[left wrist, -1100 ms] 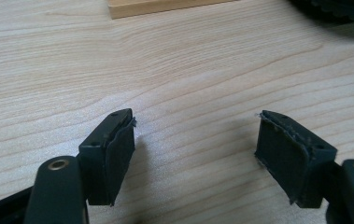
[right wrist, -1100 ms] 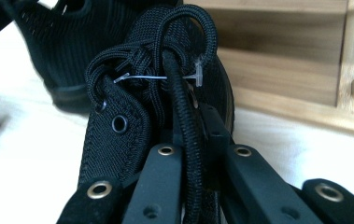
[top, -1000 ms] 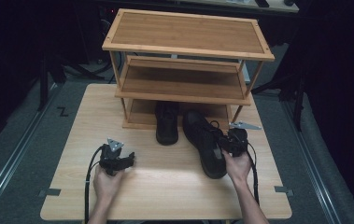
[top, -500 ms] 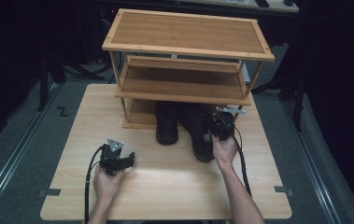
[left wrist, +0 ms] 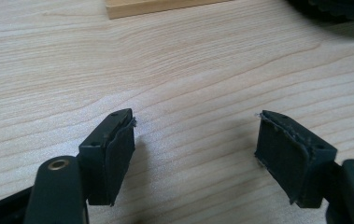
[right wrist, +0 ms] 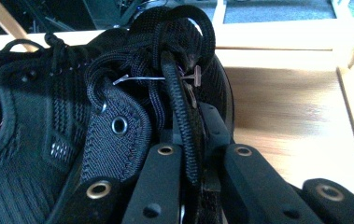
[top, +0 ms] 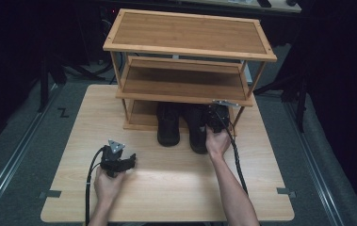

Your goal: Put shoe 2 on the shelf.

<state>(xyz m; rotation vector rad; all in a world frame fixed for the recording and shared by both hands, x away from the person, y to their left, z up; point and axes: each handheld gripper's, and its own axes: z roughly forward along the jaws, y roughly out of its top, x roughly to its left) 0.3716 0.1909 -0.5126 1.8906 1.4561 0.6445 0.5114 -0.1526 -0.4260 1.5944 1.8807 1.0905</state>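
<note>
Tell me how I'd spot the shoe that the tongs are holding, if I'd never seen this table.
Find the wooden rack standing at the back of the table. Two black shoes sit side by side on its bottom shelf, heels poking out toward the person. The held shoe is the right-hand one, with the right tongs clamped on its edge; the other shoe has nothing touching it.

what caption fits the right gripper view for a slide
Right gripper clamped on the collar of a black shoe, at the bottom shelf of a wooden rack.
</note>
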